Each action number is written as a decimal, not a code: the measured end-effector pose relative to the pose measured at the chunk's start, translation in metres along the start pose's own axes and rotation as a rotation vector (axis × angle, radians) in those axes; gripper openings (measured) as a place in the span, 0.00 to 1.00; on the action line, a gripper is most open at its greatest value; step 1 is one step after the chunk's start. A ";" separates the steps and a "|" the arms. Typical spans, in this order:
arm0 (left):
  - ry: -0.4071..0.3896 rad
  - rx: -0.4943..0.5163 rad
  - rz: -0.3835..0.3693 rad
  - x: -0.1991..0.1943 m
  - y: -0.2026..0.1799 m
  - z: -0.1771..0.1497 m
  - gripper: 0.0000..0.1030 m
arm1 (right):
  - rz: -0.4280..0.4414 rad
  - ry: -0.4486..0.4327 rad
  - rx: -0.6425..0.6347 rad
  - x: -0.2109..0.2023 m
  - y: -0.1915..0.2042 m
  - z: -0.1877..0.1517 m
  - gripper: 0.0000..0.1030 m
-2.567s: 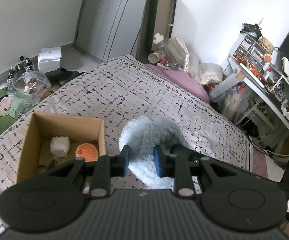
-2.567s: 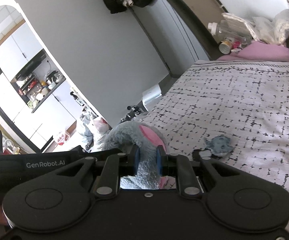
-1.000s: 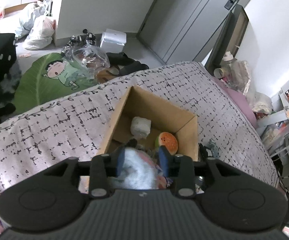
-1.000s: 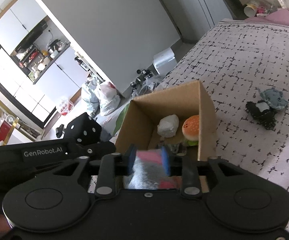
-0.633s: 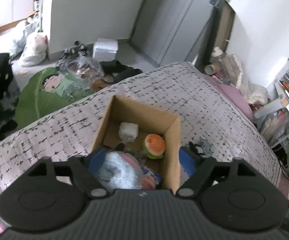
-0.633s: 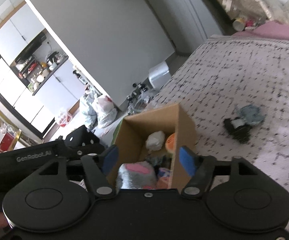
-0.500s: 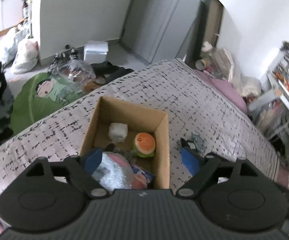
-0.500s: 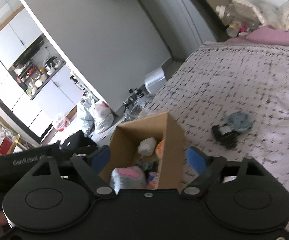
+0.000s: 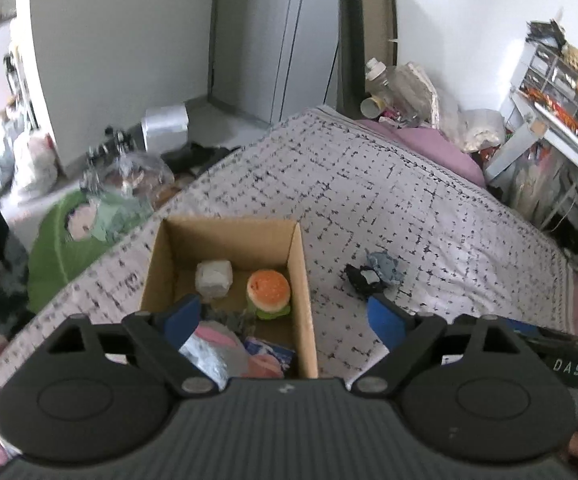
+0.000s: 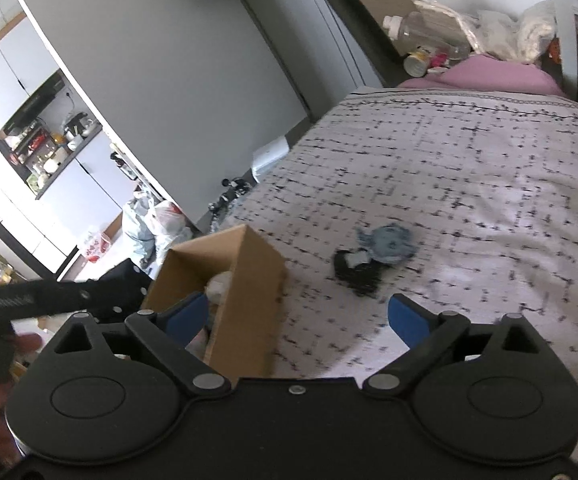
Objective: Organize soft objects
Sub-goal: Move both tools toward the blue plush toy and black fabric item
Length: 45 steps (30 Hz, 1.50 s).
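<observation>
One cardboard box (image 9: 304, 280), one burger toy (image 9: 268, 290) inside.

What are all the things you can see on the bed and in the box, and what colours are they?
cardboard box: one, brown, open, on the bedspread.
burger toy: one, orange bun with green edge, inside the box by its right wall.
white lumpy toy: one, white, inside the box, left of the burger toy.
grey and pink plush: one, inside the box at the near end.
blue and black toy: one, on the bedspread, right of the box.
bedspread: one, white with black marks.
left gripper: black with blue pads, open, empty.
right gripper: black with blue pads, open, empty.
</observation>
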<state>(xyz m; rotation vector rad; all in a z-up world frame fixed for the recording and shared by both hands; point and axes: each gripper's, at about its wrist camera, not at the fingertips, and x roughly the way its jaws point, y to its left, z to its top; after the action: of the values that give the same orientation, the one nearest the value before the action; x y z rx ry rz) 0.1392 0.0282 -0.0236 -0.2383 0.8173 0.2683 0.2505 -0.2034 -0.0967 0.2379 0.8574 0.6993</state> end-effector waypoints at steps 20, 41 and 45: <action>0.080 0.132 -0.010 0.038 -0.041 0.050 0.87 | 0.007 0.029 0.022 0.043 -0.057 0.058 0.89; 0.186 0.184 -0.084 0.139 -0.081 0.057 0.80 | 0.023 0.106 0.031 0.111 -0.098 0.074 0.77; 0.221 0.173 -0.077 0.159 -0.083 0.055 0.78 | 0.051 0.123 0.031 0.117 -0.105 0.073 0.77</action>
<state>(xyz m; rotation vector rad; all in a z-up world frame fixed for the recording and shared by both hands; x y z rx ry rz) 0.3077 -0.0101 -0.0967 -0.1379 1.0420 0.0983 0.4075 -0.2012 -0.1693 0.2468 0.9827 0.7545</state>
